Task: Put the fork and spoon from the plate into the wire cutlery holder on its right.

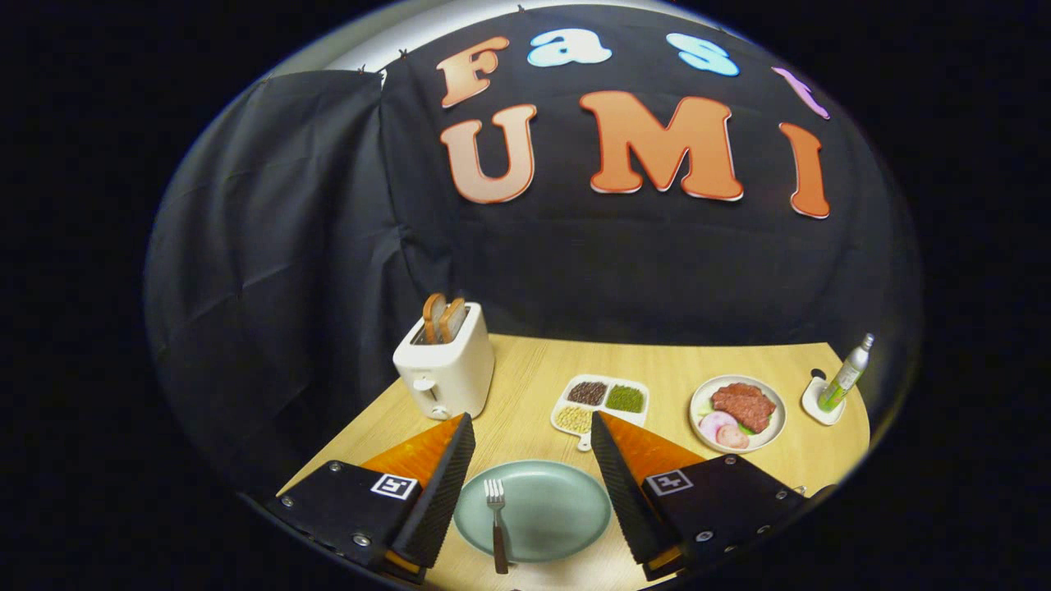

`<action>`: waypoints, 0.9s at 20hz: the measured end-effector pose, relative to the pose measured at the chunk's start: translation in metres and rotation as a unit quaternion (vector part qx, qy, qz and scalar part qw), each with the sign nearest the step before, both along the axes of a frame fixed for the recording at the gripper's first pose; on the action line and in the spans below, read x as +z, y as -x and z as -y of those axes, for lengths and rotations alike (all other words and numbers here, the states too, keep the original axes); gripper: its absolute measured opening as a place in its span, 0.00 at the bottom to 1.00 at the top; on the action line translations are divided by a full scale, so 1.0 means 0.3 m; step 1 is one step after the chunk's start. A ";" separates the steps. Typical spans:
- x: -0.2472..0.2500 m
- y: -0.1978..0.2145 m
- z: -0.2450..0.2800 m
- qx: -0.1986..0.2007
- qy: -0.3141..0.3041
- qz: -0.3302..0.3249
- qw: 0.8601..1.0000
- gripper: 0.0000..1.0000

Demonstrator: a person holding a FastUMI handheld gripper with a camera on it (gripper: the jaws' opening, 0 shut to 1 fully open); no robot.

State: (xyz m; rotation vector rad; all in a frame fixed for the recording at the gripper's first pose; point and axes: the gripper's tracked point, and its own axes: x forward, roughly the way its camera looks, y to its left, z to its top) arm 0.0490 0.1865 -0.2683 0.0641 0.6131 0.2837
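A pale green plate lies on the wooden table between my two fingers. A fork with a dark handle rests on the plate's left part, tines pointing away from me. My gripper hangs above the plate, open, with nothing between the fingers. The fork sits closer to the left finger. A thin bit of wire peeks out past the right finger; I cannot tell what it belongs to.
A white toaster with two bread slices stands beyond the left finger. A divided dish of beans lies ahead of the plate. Further right sit a plate of meat and a green bottle on a white coaster.
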 end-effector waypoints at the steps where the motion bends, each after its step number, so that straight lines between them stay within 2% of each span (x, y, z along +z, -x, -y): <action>1: -0.053 0.019 -0.026 0.015 0.007 -0.028 0.999 0.86; 3: -0.169 0.057 -0.046 0.041 0.026 -0.088 0.995 0.86; 6: -0.318 0.124 -0.078 0.079 0.061 -0.166 0.981 0.86; 7: -0.369 0.148 -0.079 0.089 0.082 -0.193 0.974 0.86; 10: -0.487 0.209 -0.122 0.126 0.090 -0.261 0.953 0.84; 13: -0.584 0.247 -0.143 0.126 0.099 -0.317 0.935 0.80; 15: -0.632 0.236 -0.139 0.125 0.116 -0.338 0.926 0.73; 16: -0.658 0.236 -0.127 0.125 0.134 -0.350 0.919 0.65; 18: -0.706 0.274 -0.104 0.125 0.163 -0.387 0.899 0.54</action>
